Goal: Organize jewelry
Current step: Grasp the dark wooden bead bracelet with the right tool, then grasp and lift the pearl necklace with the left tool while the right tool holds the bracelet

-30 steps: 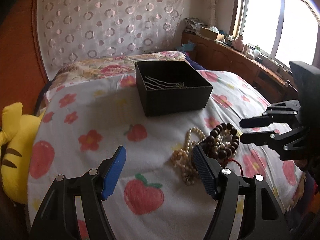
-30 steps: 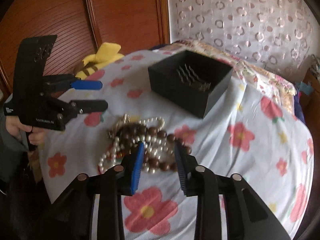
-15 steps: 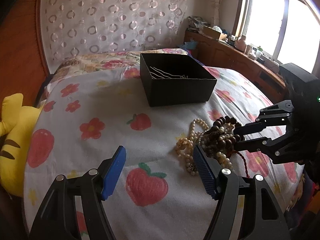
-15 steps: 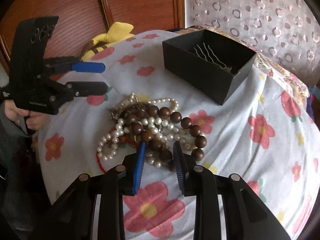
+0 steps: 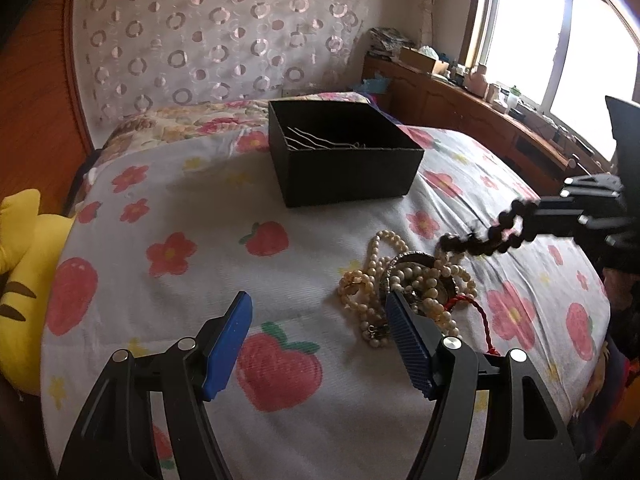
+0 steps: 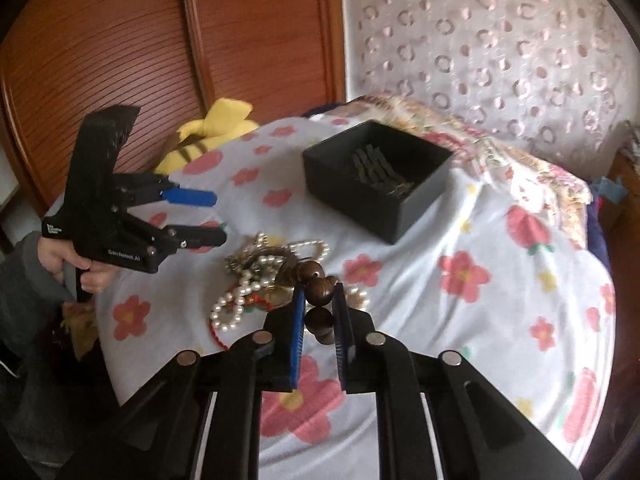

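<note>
My right gripper (image 6: pixel 319 294) is shut on a dark brown bead bracelet (image 6: pixel 318 292) and holds it lifted above the bed; it shows blurred in the left wrist view (image 5: pixel 486 236). A pile of pearl necklaces (image 5: pixel 404 280) with a red cord (image 5: pixel 480 316) lies on the flowered bedspread, also in the right wrist view (image 6: pixel 256 280). A black open box (image 5: pixel 344 156) with thin chains inside stands further back, seen too from the right wrist (image 6: pixel 380 176). My left gripper (image 5: pixel 320 328) is open and empty, just left of the pile.
A yellow striped plush toy (image 5: pixel 20 264) lies at the bed's left edge. A wooden headboard wall (image 6: pixel 160 48) and a patterned curtain (image 5: pixel 220 40) stand behind. A cluttered wooden sideboard (image 5: pixel 460 92) runs under the window on the right.
My right gripper closed on the brown bead bracelet and lifted it off the pile, toward the right. The left gripper stayed open beside the pearls.
</note>
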A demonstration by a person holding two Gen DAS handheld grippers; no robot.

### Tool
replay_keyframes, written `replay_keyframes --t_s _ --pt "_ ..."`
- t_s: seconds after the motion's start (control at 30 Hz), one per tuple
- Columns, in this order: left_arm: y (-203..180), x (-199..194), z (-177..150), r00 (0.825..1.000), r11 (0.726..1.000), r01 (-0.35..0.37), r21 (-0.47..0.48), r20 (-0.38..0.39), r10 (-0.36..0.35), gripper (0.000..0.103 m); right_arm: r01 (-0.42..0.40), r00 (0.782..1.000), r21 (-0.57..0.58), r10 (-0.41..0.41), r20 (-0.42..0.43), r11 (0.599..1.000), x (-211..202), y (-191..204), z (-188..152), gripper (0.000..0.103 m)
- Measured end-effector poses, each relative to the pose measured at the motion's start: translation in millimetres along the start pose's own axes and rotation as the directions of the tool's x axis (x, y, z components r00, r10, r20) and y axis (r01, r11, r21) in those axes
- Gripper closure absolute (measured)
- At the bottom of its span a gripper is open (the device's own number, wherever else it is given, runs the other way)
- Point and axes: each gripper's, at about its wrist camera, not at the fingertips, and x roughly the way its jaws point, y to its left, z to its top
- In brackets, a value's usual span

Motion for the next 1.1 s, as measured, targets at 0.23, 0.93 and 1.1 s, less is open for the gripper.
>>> replay_keyframes --t_s 0.23,0.93,1.1 --pt "-10 15 8 0.999 0.999 0.034 0.034 -0.037 -0.033 0.073 0.065 0.998 0.033 -0.066 0.013 0.997 -23 -23 -12 0.088" --pt "-24 -8 29 0.998 0.993 0.062 0.102 -0.002 -0.062 0.097 0.051 0.999 0.071 -0.052 0.004 0.996 -10 -24 -33 0.088" --pt "-25 -46 50 0.995 0.993 0.061 0.102 0.073 -0.069 0.097 0.053 0.998 0.065 -0.054 0.014 0.996 -14 -19 -34 0.088"
